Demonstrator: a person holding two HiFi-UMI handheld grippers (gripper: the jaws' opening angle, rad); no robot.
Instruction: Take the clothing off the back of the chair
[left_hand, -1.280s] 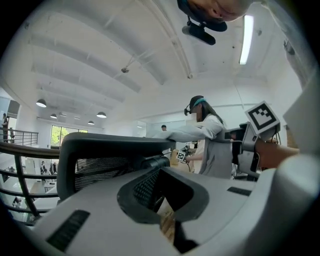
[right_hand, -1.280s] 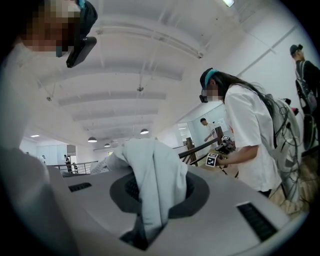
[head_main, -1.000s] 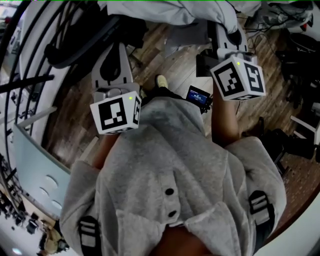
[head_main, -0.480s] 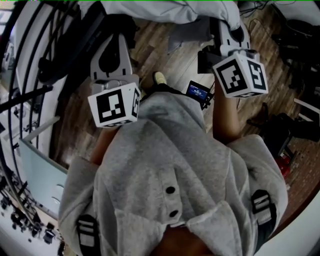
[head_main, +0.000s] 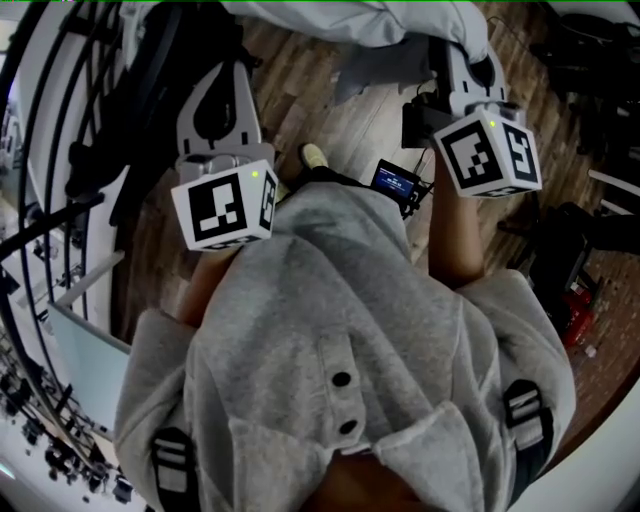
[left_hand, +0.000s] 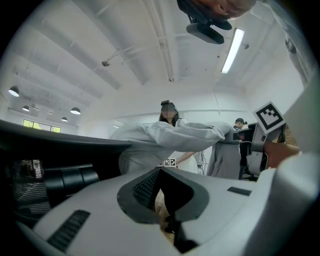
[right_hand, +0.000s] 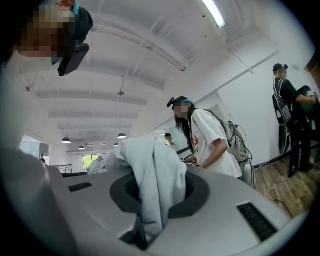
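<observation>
The pale grey-white garment (head_main: 350, 20) lies bunched along the top of the head view. My right gripper (head_main: 458, 45) reaches into it, shut on a fold of the cloth (right_hand: 155, 170), which drapes out between its pads. In the left gripper view the same garment (left_hand: 170, 135) stretches across the middle toward the right gripper's marker cube (left_hand: 270, 116). My left gripper (head_main: 222, 70) is to the left of the cloth, apart from it, with its jaws together and nothing between them. A black chair frame (head_main: 150, 60) curves just left of it.
A small lit screen (head_main: 397, 182) and my shoe (head_main: 318, 157) show between the grippers above wooden floor. Black equipment (head_main: 590, 60) crowds the right, white rails (head_main: 60, 250) the left. A person in a white t-shirt (right_hand: 212, 142) stands close ahead, another by the wall (right_hand: 287, 110).
Both grippers have moved across the floor, the right one carrying the garment along. The black chair frame now sits closer beside the left gripper. Neither jaw setting has changed.
</observation>
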